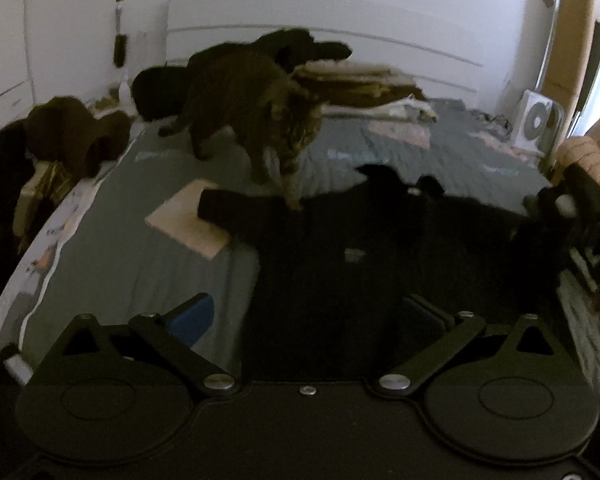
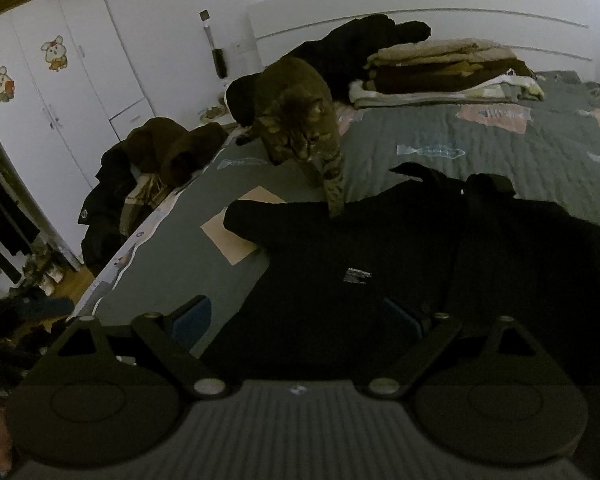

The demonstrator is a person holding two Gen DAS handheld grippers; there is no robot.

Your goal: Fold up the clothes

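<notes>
On the gray bed (image 2: pixel 500 152) our black jacket (image 2: pixel 380 248) lies arms-out sideways beyond both wide-open grippers (image 1: pixel 308 316) (image 2: pixel 296 316), cat (image 2: pixel 300 128) stepping on its sleeve.

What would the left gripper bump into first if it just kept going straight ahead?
Probably the black garment spread on the bed: the open left gripper points across it. Further along stands the cat, though depth is unclear.

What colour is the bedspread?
Grey-green bedspread with fish patches; clearest in the right wrist view.
</notes>
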